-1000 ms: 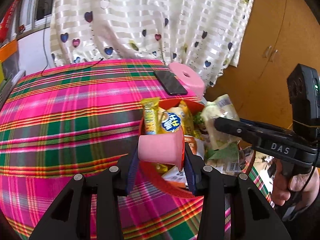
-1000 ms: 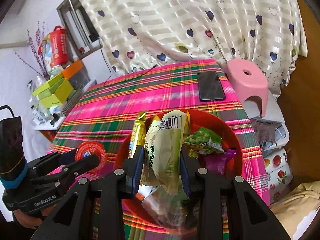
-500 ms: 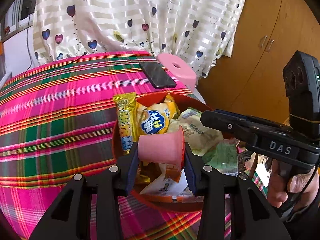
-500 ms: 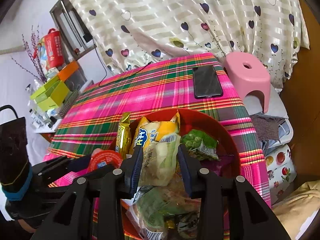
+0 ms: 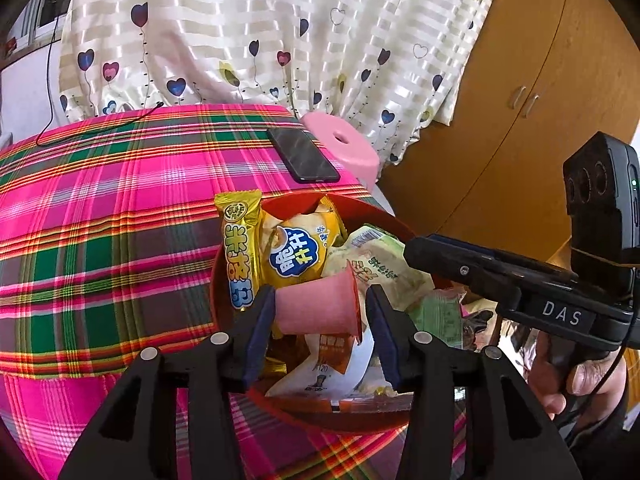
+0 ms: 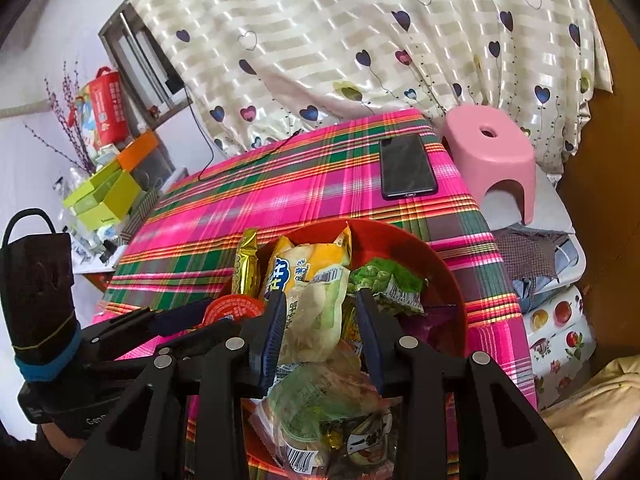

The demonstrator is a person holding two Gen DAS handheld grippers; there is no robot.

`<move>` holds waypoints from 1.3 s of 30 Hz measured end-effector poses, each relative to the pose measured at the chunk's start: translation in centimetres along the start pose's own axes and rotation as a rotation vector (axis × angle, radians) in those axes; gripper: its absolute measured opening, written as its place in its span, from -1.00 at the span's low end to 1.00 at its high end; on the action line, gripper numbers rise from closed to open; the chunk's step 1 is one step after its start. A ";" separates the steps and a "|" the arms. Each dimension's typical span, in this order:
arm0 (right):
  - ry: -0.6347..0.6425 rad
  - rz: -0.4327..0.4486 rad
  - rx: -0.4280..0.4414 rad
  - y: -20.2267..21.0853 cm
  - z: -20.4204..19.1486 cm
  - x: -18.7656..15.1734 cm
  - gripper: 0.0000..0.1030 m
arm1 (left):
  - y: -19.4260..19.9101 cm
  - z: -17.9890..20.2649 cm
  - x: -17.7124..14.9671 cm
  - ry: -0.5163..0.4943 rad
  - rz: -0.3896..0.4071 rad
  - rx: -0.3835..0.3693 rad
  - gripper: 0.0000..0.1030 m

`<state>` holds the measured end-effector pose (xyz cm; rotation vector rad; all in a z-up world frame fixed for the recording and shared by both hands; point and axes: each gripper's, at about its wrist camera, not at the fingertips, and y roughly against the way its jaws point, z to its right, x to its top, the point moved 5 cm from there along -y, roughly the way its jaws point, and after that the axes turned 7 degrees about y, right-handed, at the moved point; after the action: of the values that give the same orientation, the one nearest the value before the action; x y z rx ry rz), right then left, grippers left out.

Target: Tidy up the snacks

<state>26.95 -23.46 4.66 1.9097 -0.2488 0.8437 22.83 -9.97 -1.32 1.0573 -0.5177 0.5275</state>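
A red bowl (image 5: 216,280) heaped with snack packets stands on the plaid tablecloth. My left gripper (image 5: 320,292) hangs over its near side with a pink jelly cup (image 5: 316,306) lying sideways between the fingers. The jaws are opening, and a gap shows between the cup's rim and the right finger. In the right wrist view the cup's red lid (image 6: 232,308) shows at the bowl's left edge. My right gripper (image 6: 320,296) is over the bowl (image 6: 440,264). A pale green packet (image 6: 316,312) lies on the heap between its fingers, with a gap on the right side.
A black phone (image 5: 302,156) lies on the cloth behind the bowl, near the table's far right corner. A pink stool (image 6: 488,148) stands past that corner. Boxes and clutter (image 6: 100,196) sit on a shelf beyond the left edge. A cable (image 5: 100,124) trails over the far edge.
The left gripper carried the pink cup over the bowl and its jaws widened off it. The pale green packet sank from upright between the right fingers onto the heap.
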 end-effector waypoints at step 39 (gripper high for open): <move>0.095 0.010 -0.013 5.6 -6.1 -6.1 -0.29 | 7.3 -0.1 -5.8 -0.006 0.048 0.156 0.02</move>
<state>16.89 -22.06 6.28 1.8526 -0.2064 0.9347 13.80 -7.92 -0.18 1.1978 -0.5146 0.6154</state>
